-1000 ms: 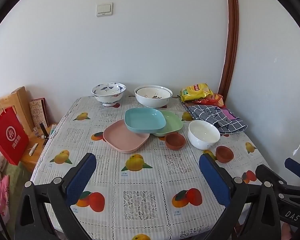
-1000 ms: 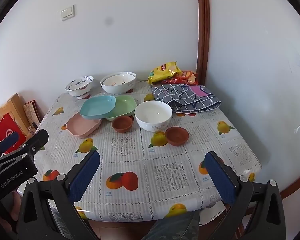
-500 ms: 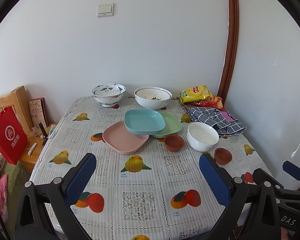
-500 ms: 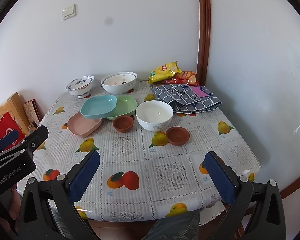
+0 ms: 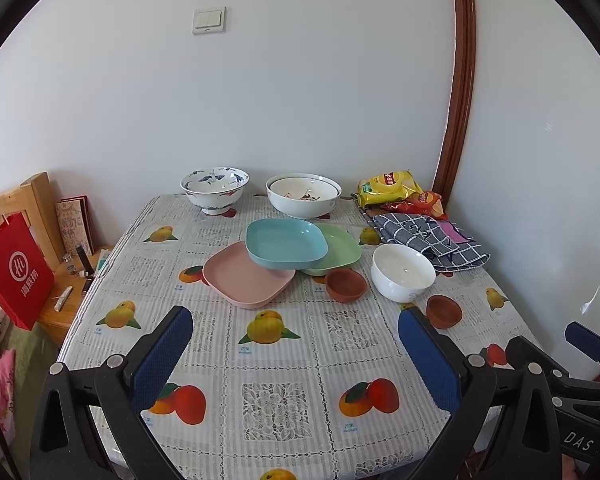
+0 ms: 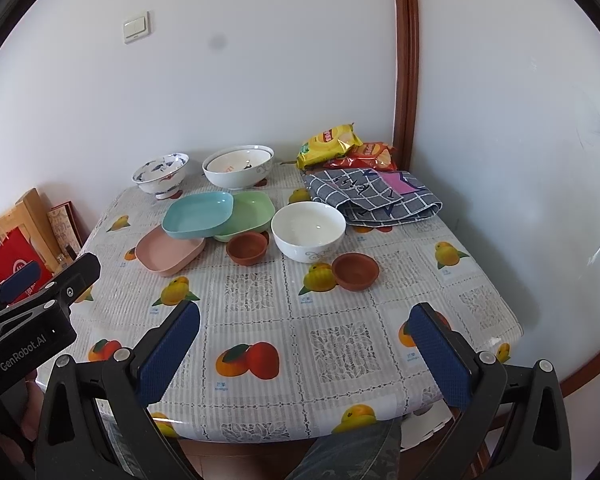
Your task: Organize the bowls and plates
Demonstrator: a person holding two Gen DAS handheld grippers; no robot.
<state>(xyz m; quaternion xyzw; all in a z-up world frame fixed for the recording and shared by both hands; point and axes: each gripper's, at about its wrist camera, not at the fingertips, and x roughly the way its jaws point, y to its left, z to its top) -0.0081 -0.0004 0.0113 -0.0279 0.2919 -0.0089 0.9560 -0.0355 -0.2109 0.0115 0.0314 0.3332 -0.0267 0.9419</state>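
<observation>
On the fruit-print table [image 5: 284,396] a blue plate [image 5: 286,242] rests tilted on a pink plate [image 5: 246,276] and a green plate [image 5: 338,248]. A white bowl [image 5: 403,271] and two small brown bowls [image 5: 345,285] [image 5: 444,310] sit to the right. A blue-patterned bowl [image 5: 214,188] and a large white bowl [image 5: 303,195] stand at the back. My left gripper [image 5: 296,360] is open and empty over the near table edge. My right gripper [image 6: 304,354] is open and empty, also near the front edge, well short of the dishes [image 6: 198,216].
Snack bags [image 5: 392,190] and a checked cloth [image 5: 428,240] lie at the back right by the wall. A red paper bag [image 5: 14,272] and a wooden stand [image 5: 40,208] are left of the table. White walls close the back and right.
Both views have shifted only slightly; the dishes have not moved and both grippers stay open.
</observation>
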